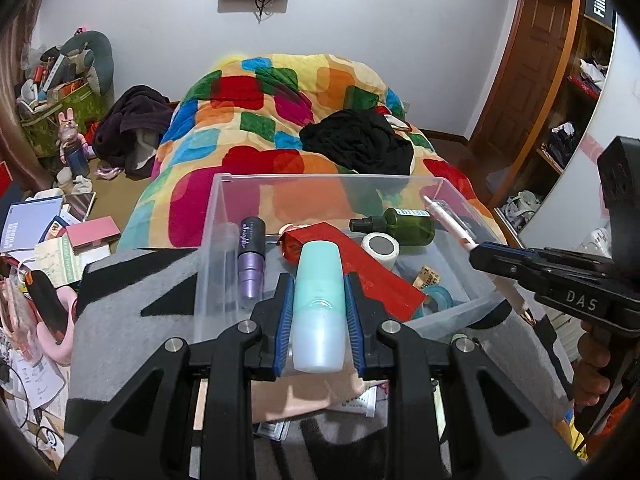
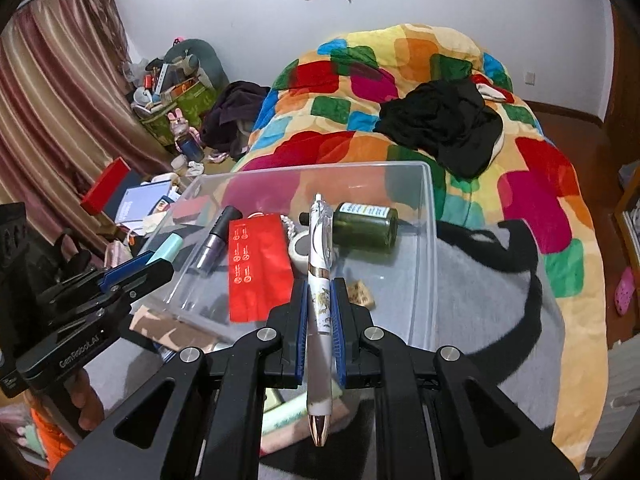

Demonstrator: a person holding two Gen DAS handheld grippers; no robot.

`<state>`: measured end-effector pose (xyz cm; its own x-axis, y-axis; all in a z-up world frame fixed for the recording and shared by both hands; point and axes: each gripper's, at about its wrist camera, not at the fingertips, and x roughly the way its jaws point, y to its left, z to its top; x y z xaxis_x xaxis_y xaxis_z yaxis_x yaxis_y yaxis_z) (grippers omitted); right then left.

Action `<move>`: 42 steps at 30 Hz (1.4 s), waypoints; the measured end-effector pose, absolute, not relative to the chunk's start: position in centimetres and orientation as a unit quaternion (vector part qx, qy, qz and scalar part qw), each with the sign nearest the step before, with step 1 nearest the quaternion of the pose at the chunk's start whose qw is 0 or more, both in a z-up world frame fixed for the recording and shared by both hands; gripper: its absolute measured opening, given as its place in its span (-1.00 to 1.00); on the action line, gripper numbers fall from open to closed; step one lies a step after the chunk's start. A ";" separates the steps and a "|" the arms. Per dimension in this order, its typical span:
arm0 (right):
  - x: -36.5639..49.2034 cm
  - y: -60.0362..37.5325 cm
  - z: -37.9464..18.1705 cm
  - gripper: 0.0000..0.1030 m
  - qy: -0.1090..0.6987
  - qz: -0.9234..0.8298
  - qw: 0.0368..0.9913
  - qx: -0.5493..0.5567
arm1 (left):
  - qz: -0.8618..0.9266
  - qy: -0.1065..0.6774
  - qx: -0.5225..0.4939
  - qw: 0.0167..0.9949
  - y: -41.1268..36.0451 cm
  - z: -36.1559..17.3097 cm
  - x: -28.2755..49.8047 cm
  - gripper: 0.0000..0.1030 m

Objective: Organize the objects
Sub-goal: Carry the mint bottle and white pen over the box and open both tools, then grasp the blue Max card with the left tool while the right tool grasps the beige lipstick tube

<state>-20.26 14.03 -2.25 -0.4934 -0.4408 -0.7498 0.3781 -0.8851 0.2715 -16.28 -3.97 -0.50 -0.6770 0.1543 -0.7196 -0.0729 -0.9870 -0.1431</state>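
The left gripper (image 1: 319,304) is clenching a pale teal bottle (image 1: 319,308), whose long axis is running straight out along the fingers, its cap end reaching over the near wall of the clear plastic bin (image 1: 224,216). The right gripper (image 2: 323,300) is squeezing a white patterned pen (image 2: 320,300) — also lying lengthwise between the pads, clip end pointing into the bin and tip trailing back toward the handle. Both loads are hanging at the bin's near edge, the left one slightly nearer the middle. Inside are lying a purple tube (image 1: 251,258), a red packet (image 1: 360,264), a roll of white tape (image 1: 380,246) and a green bottle (image 1: 400,222) — the packet is sitting right under the teal bottle's likely drop, so it may land tilted.
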 end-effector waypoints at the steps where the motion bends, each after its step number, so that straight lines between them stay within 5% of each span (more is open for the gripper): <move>1: -20.4 13.9 -2.3 -0.80 -0.032 -0.864 0.236 0.443 | 0.913 -0.052 -0.399 0.063 -3.9 -0.6 -16.5 -0.52; 13: -20.8 10.9 -2.6 -0.80 0.057 -0.879 0.220 0.420 | 0.912 -0.052 -0.402 0.068 -3.6 -0.9 -16.8 -0.44; 24: -19.6 10.9 -2.2 -0.76 0.089 -0.886 0.206 0.406 | 0.932 -0.021 -0.358 0.057 -2.7 1.5 -14.0 0.28; 35: -16.3 12.9 0.3 0.15 0.079 -0.903 0.205 0.369 | 0.940 -0.008 -0.340 0.027 -4.0 2.4 -10.8 0.84; 42: -14.3 14.4 -0.2 0.27 0.068 -0.899 0.213 0.377 | 0.924 -0.008 -0.381 0.012 -5.9 -0.4 -9.1 0.86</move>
<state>-14.33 14.38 -0.23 -0.6254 -0.3314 -0.7065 0.4342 -0.9000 0.0378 -9.08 -5.88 -0.37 -0.7091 0.0294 -0.7045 -0.0168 -0.9995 -0.0249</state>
